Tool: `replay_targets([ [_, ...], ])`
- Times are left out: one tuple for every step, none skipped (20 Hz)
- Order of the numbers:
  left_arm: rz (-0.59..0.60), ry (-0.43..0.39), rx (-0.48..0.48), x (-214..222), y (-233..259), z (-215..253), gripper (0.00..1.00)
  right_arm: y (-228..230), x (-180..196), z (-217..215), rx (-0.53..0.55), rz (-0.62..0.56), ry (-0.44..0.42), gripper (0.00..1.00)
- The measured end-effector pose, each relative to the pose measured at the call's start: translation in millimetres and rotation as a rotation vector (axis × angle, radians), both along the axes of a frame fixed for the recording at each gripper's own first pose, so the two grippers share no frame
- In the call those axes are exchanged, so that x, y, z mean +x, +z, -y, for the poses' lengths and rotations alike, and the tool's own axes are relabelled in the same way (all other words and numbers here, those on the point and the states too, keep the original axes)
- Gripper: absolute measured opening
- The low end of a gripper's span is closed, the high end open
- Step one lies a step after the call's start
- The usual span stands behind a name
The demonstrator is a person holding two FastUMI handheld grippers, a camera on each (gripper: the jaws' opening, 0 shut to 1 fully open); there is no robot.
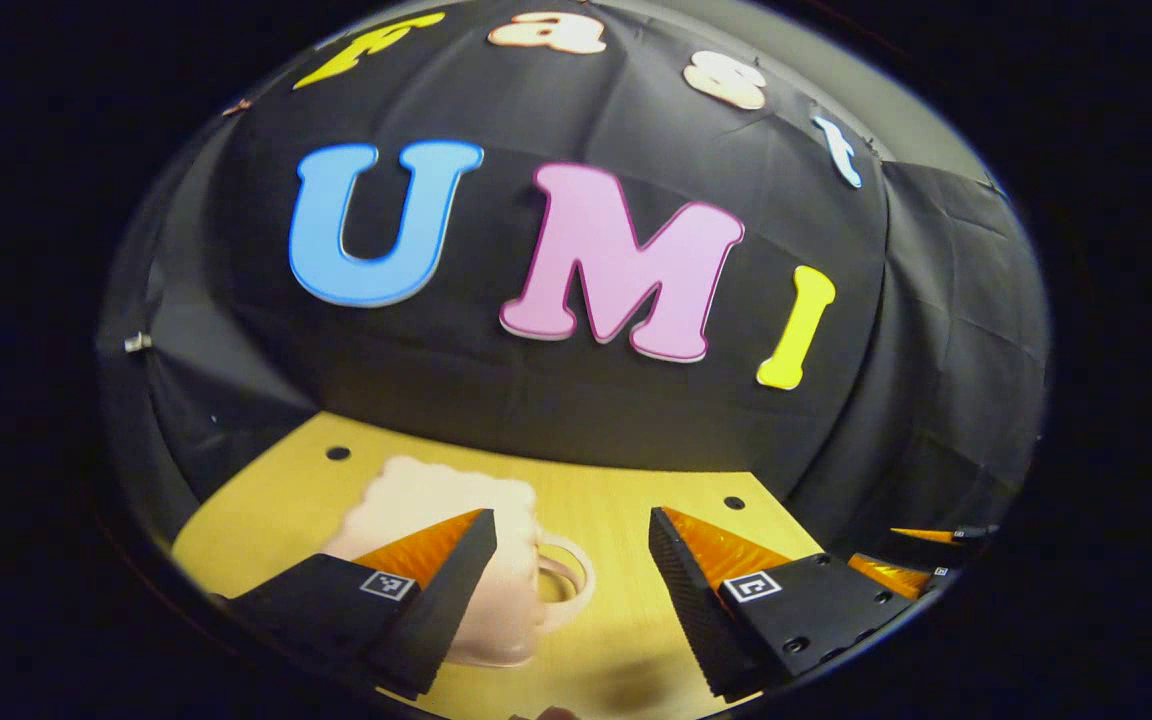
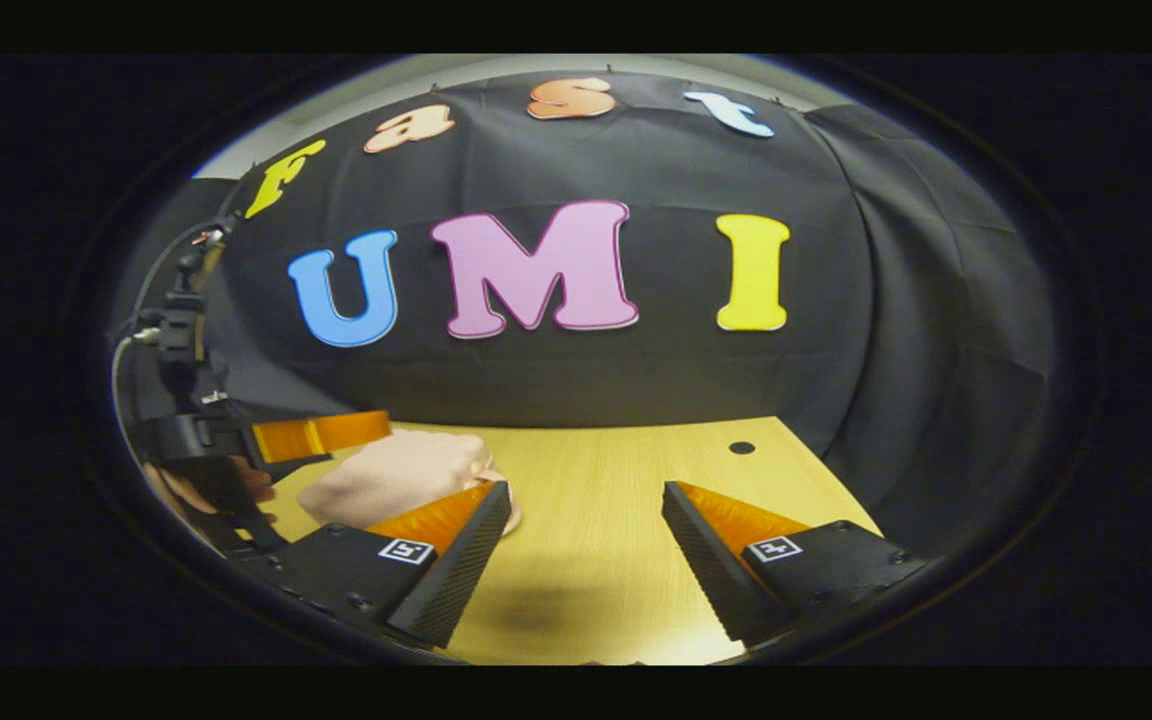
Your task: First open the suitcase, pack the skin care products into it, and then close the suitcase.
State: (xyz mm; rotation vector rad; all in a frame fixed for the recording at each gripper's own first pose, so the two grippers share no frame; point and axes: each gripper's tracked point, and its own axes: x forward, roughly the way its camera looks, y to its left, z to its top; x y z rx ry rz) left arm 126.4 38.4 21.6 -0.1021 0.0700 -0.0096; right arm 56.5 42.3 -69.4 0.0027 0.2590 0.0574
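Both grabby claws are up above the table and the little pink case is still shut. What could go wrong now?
1. The left gripper hangs open with one finger in front of the pink suitcase; coming down carelessly, it might shove the case across the wooden table instead of opening it.
2. The right gripper is open close by, so the two could bump when both reach in.

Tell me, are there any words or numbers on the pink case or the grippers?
Pink case: no writing visible.
Left gripper: small square marker on each finger, a coded pattern, no readable word.
Right gripper: same kind of square marker, nothing readable.
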Motion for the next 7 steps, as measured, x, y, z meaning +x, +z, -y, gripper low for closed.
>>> replay_targets([
  [0.028, 0.023, 0.037, -24, 17, -9, 0.96, 10, -7, -6, -0.003, 0.016, -0.002, 0.97],
  [0.054, 0.036, 0.068, -47, 29, -12, 0.96, 18, -16, -13, -0.005, 0.028, -0.005, 0.97],
  [0.081, 0.039, 0.089, -70, 36, -1, 0.96, 25, -26, -20, -0.005, 0.039, -0.009, 0.97],
  [0.099, 0.041, 0.096, -91, 40, -1, 0.96, 29, -37, -25, 0.001, 0.045, -0.014, 0.97],
  [0.107, 0.041, 0.098, -107, 39, -6, 0.96, 30, -47, -32, 0.01, 0.049, -0.014, 0.97],
  [0.105, 0.034, 0.101, -123, 34, -7, 0.96, 31, -57, -39, 0.018, 0.046, -0.013, 1.0],
  [0.095, 0.035, 0.102, -136, 25, -10, 0.96, 29, -66, -44, 0.021, 0.039, -0.01, 0.97],
])
